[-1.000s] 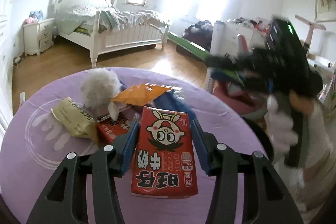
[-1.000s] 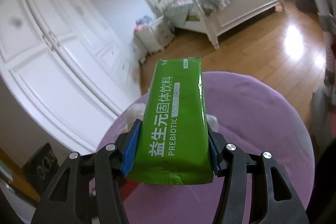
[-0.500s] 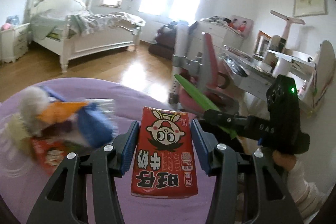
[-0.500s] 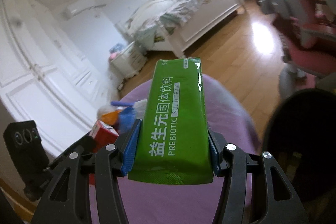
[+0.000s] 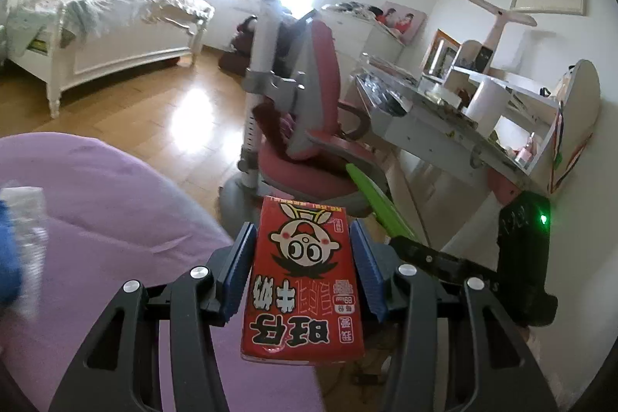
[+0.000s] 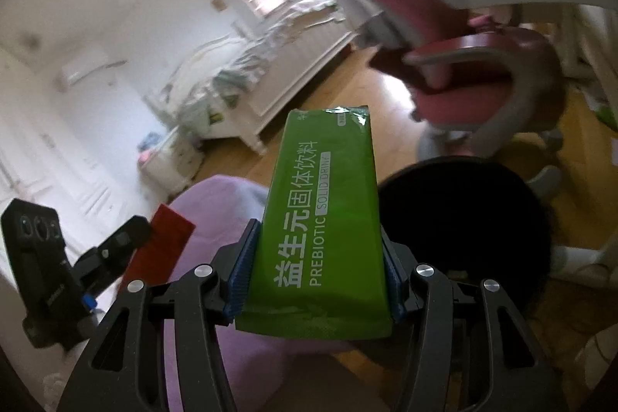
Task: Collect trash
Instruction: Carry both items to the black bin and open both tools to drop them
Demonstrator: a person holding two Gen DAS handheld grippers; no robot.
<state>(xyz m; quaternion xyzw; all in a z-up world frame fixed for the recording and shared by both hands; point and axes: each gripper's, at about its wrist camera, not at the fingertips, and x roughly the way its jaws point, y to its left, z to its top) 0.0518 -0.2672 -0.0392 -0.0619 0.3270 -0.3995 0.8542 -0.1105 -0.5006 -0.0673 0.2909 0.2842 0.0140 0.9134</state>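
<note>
A: What do the left tongs (image 5: 303,271) hold?
B: A red milk carton (image 5: 303,286) with a cartoon face, clamped between the blue pads (image 5: 238,269), one on each flank. It sits over the edge of the purple round table (image 5: 100,203), with the pink desk chair (image 5: 309,126) beyond it.
A: And the right tongs (image 6: 316,273)?
B: Closed on a green prebiotic drink sachet (image 6: 322,222), which stands lengthwise between the pads and sticks out well past the fingertips.
A: Where is that sachet in the room?
B: Past the table's rim, just beside the dark mouth of a black bin (image 6: 463,230) on the wooden floor (image 6: 340,91). The bin lies to the right of the sachet in the right wrist view.
A: Can each tool see the other?
B: Yes. In the right wrist view the left tongs show at lower left, with the carton's red side sticking out. In the left wrist view the sachet's green edge pokes up at right, above the other tool's black body.
A: Anything left on the table?
B: At the far left a blurred blue and clear wrapper (image 5: 21,238); I cannot tell more.
</note>
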